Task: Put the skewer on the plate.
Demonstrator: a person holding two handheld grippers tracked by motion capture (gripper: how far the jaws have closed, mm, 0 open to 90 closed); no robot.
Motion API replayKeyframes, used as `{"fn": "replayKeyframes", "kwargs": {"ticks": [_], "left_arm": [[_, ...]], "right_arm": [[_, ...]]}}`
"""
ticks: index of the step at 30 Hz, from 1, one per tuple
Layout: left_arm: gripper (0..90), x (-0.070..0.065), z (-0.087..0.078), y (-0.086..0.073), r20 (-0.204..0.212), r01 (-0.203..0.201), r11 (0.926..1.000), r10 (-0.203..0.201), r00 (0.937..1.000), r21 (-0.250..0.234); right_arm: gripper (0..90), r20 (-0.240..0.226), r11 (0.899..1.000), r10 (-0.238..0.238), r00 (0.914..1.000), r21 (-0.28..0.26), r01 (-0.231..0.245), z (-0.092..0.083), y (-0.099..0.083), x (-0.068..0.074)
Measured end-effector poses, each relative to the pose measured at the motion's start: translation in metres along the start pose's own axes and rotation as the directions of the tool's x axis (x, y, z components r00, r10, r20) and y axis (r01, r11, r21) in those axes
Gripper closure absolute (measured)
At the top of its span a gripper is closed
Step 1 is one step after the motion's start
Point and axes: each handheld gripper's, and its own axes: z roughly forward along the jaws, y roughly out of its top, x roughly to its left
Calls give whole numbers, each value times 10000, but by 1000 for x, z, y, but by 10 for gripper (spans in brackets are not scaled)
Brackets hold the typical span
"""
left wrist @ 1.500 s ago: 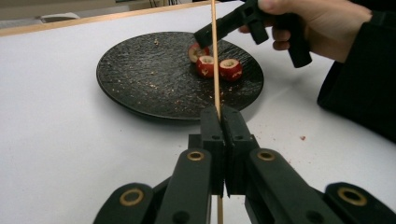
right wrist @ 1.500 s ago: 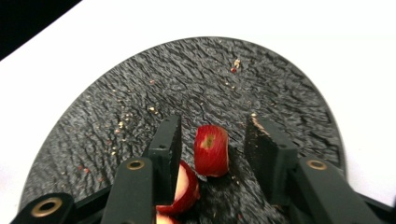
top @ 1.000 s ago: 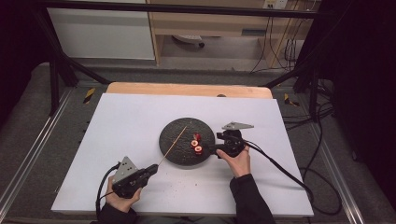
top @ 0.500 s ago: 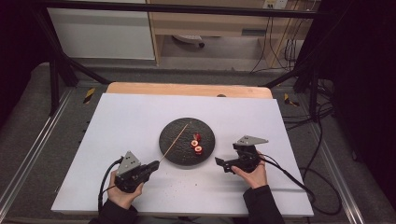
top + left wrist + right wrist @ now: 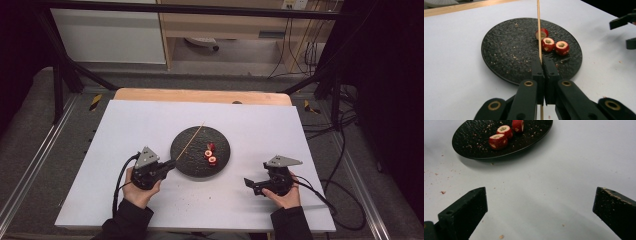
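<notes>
On the left of the white counter [image 5: 125, 130], the left tool [image 5: 170, 164] is held in the person's left hand [image 5: 137, 192], with its tip at the near-left rim of the black plate [image 5: 182, 155]. From the high view, a thin wooden skewer [image 5: 190, 140] is seen running from that tool up and across the left part of the plate, its far end reaching past the plate's back edge. What that view leaves vague is settled by the left gripper view: the jaws are pressed together on the skewer [image 5: 539, 30], which is pinched near its lower end and rises straight up the picture.

In the middle, three red fruit pieces [image 5: 210, 154] lie on the right half of the plate. From above they are small red dots; in the left gripper view their hollowed, pale centres [image 5: 548, 43] are made out, and crumbs are seen scattered over the plate's rough surface [image 5: 506, 50]. The skewer passes just beside the pieces — whether it touches one cannot be told.

On the right, the right tool [image 5: 250, 184] is held low over the counter, well apart from the plate. Its jaws have just been opening and are spread wide, with nothing between them — bare counter [image 5: 544, 202] and a few crumbs are seen in the right gripper view, the plate [image 5: 474, 147] lying farther off.
</notes>
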Motion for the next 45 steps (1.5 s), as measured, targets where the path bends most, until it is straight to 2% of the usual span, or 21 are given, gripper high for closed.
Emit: {"fn": "replayKeyframes", "kwargs": {"ticks": [4, 10, 16, 22, 26, 32, 41, 45], "left_arm": [[884, -1, 14, 9, -173, -113, 9995, 118, 9998, 284], [884, -5, 38, 15, -420, -123, 9973, 154, 9990, 729], [884, -4, 63, 18, -727, -8, 9905, 109, 9973, 1376], [883, -4, 79, 16, -997, 70, 9825, 118, 9949, 1861], [883, -3, 85, 15, -1126, 109, 9764, 139, 9935, 2159], [883, -2, 92, 13, -1170, 133, 9719, 147, 9930, 2351], [870, -2, 92, 13, -1096, 17, 9728, 243, 9937, 2316], [769, -1, 85, 14, -785, -45, 9765, 219, 9967, 2153]], "right_arm": [[8, 26, 10000, 51, 10000, 25, -51, -2, -4, 0], [7, 109, 9996, -195, 9998, 183, 193, -4, -8, 0], [8, 107, 9995, -280, 9996, 177, 278, -4, -9, 1], [9, 39, 9993, -270, 9996, 244, 269, -5, -10, 1], [10, 35, 9993, -286, 9996, 228, 285, -4, -10, 2], [11, 27, 9991, -278, 9996, 322, 277, -3, -11, 2], [11, 33, 9988, -357, 9994, 325, 356, -2, -11, 2], [8, 32, 9988, -361, 9993, 329, 360, -2, -11, 2]]}}
